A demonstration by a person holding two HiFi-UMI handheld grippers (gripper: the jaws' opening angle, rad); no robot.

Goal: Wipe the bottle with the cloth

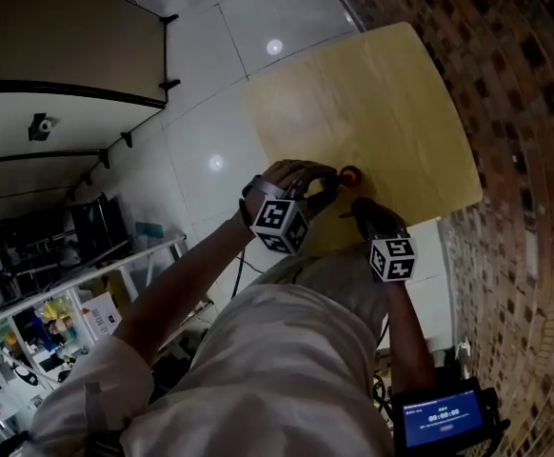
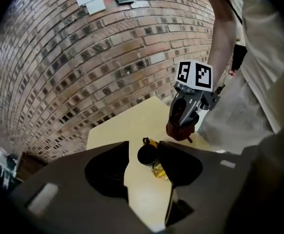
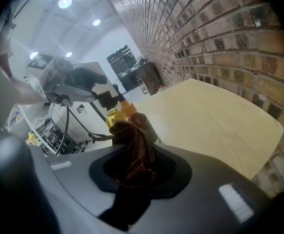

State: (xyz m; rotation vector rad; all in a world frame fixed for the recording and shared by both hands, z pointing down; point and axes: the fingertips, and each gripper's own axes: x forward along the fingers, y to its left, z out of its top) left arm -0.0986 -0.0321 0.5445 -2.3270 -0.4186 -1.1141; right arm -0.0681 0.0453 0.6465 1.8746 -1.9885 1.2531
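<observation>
1. Two grippers are recorded at the table (image 2: 127, 123). The bottle (image 2: 148, 157) sits between the parted jaws of the left gripper (image 2: 144, 148), and a gap apparently remains on one side.
2. Cloth (image 3: 134, 152) is clamped in the right gripper (image 2: 185, 118), just beside the bottle.
3. Step judged: steadying the bottle before wiping. A firm closure is needed next, then cloth contact.

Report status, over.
Left gripper open, fingers either side of black-capped yellow bottle. Right gripper shut on dark red cloth, close beside bottle. Nothing blocking.
</observation>
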